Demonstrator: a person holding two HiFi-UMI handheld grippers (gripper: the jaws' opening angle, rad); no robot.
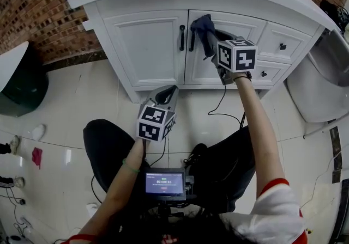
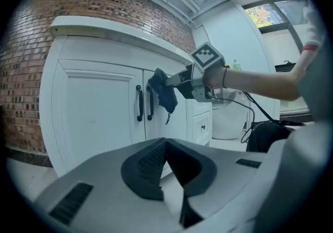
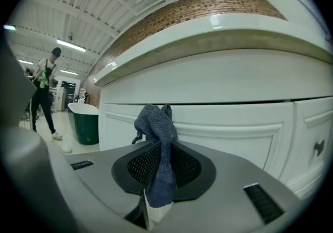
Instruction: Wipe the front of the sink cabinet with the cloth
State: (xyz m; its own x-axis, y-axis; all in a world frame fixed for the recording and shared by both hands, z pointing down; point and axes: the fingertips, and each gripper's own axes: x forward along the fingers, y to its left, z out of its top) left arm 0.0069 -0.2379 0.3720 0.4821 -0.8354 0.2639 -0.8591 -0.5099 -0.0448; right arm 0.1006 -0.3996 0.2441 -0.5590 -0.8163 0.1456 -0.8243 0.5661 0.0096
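Head view: white sink cabinet [image 1: 146, 47] with two doors and a pair of black handles [image 1: 182, 37] where the doors meet. The right gripper [image 1: 211, 38] is raised to the upper part of the right-hand door. The dark blue cloth [image 1: 204, 29] is bunched at its tip, just beside the handles. The left gripper [image 1: 164, 95] is held low, near the cabinet base over the pale tiled floor [image 1: 65, 123], well apart from the cloth. A small monitor [image 1: 165, 183] sits at the person's lap.

Left gripper view: fingers [image 2: 151, 162] closed together with nothing between them. Beyond them, the cloth hangs from the right gripper in front of the right door. Whether it touches the panel cannot be told here.

Right gripper view: fingers clamped on the cloth, which stands up out of them in a twisted fold. It sits close to the cabinet front, just under the edge of the top surface [image 3: 218, 29]. In the far left background are a standing person [image 3: 44, 89] and a green tub [image 3: 86, 123].
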